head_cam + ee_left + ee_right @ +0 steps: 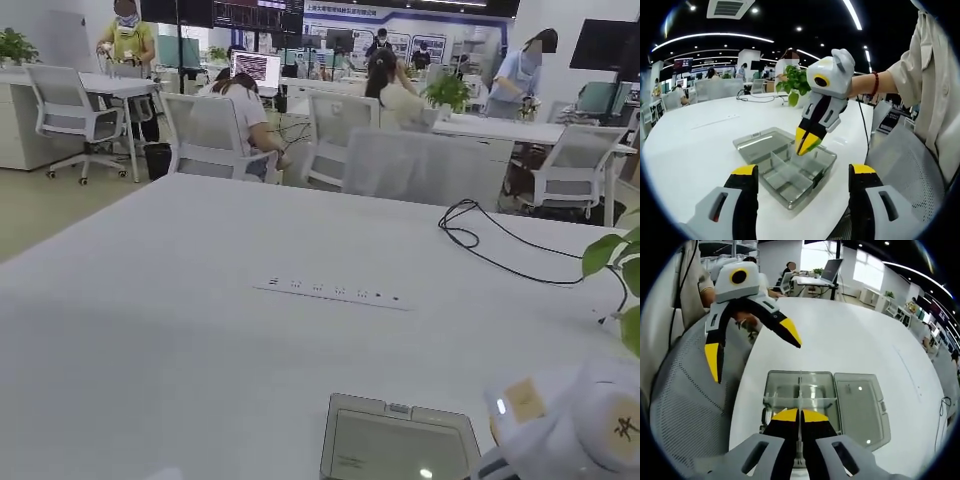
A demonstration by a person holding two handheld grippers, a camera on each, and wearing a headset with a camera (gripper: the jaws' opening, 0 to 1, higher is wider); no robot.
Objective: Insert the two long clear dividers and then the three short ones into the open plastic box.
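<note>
Mid-insertion: right gripper (800, 415) pinches a clear divider (800, 390) over the box (768, 390), left gripper (804, 170) gapes empty beside it; next, I reckon, seat it straight down.

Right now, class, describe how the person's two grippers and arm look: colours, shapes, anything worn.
Both grippers share one design: the left gripper and right gripper have grey-white bodies and black, tapering jaws with yellow tips. The arm behind the right gripper wears a loose cream sleeve and a dark red bead bracelet.
</note>
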